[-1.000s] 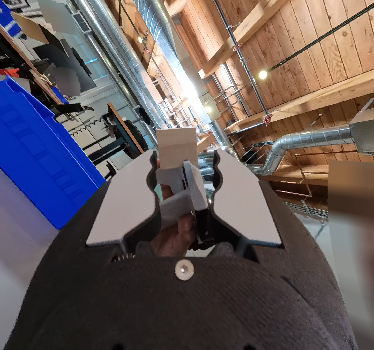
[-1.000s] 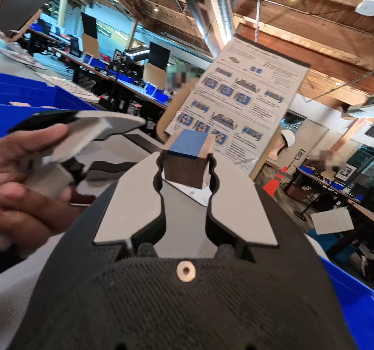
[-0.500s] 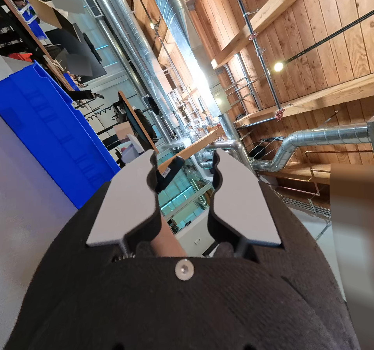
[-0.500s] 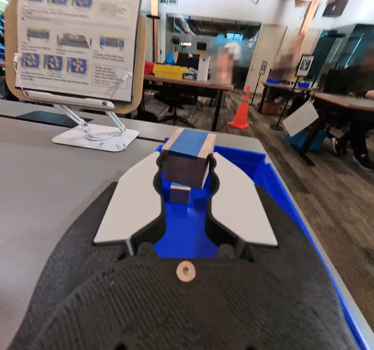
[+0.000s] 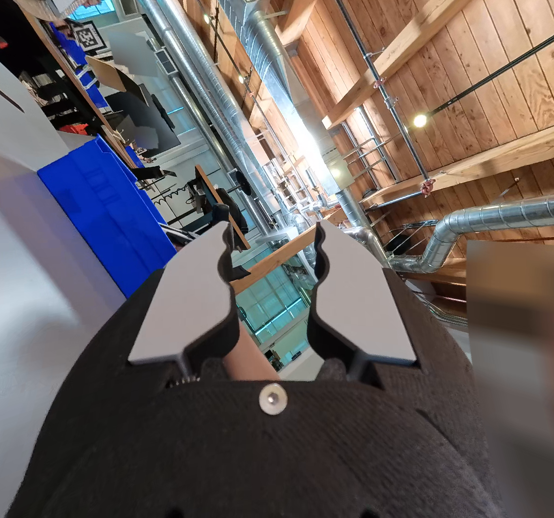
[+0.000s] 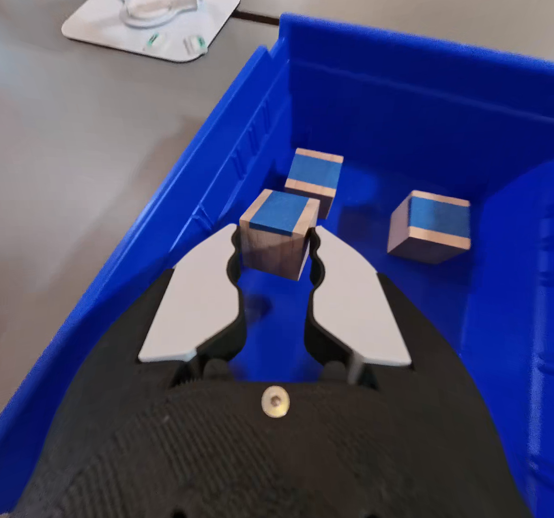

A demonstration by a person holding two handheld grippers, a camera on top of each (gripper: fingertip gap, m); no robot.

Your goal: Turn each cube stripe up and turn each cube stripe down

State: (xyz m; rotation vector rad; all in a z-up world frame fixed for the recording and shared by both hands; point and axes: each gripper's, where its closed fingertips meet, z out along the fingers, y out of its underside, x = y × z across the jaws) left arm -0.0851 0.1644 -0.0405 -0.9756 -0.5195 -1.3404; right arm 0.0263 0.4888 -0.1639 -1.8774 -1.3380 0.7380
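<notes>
My right gripper [image 6: 273,230] is shut on a wooden cube [image 6: 277,233] with its blue stripe facing up, held above the inside of a blue bin [image 6: 227,131]. Two more wooden cubes lie on the bin floor with blue stripes up: one [image 6: 314,176] just beyond the held cube, one [image 6: 431,224] to the right. My left gripper [image 5: 271,229] is open and empty, tilted up toward the wooden ceiling. No cube shows in the left wrist view.
A second blue bin [image 5: 105,218] stands on the grey table at the left of the left wrist view. A white stand base [image 6: 153,21] sits on the grey table [image 6: 90,143] beyond the right bin's left wall. A blurred patch fills the left wrist view's right edge.
My right gripper has swung right and tilted down with the cube, from facing the room to over the bin. The left gripper has drawn apart from the right one and shifted slightly.
</notes>
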